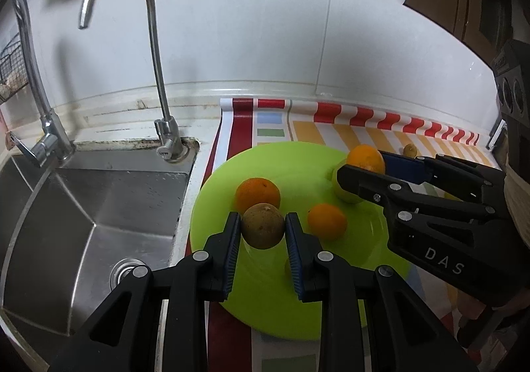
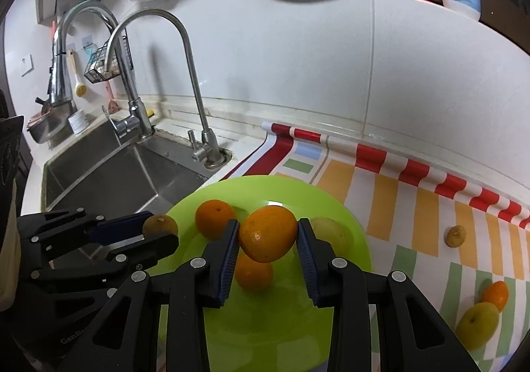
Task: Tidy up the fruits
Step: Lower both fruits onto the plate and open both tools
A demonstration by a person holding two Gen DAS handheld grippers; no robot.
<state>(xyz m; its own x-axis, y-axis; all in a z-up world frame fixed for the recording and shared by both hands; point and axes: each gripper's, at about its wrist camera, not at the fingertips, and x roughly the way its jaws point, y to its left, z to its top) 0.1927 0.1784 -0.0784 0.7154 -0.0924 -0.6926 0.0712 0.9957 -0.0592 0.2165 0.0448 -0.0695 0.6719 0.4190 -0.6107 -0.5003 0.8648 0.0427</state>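
Both grippers are over the green plate [image 2: 351, 226] on the counter, next to the sink [image 1: 99, 206]. Left gripper [image 1: 262, 230] is clamped on a brownish fruit [image 1: 262, 225], right gripper [image 2: 268, 234] is squeezing an orange [image 2: 267, 233], both held just above the plate. 2 more oranges [image 1: 257, 191] [image 1: 327, 221] + a yellow-green fruit [image 2: 334, 234] sit on it. A few fruits [image 2: 477, 324] are off to the right on the striped mat [image 2: 414, 206].

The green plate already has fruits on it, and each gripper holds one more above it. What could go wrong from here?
1. The orange in the right gripper hangs over another orange; if released, it may hit it and roll.
2. The brown fruit in the left gripper is near the green plate edge beside the sink; it might roll off.
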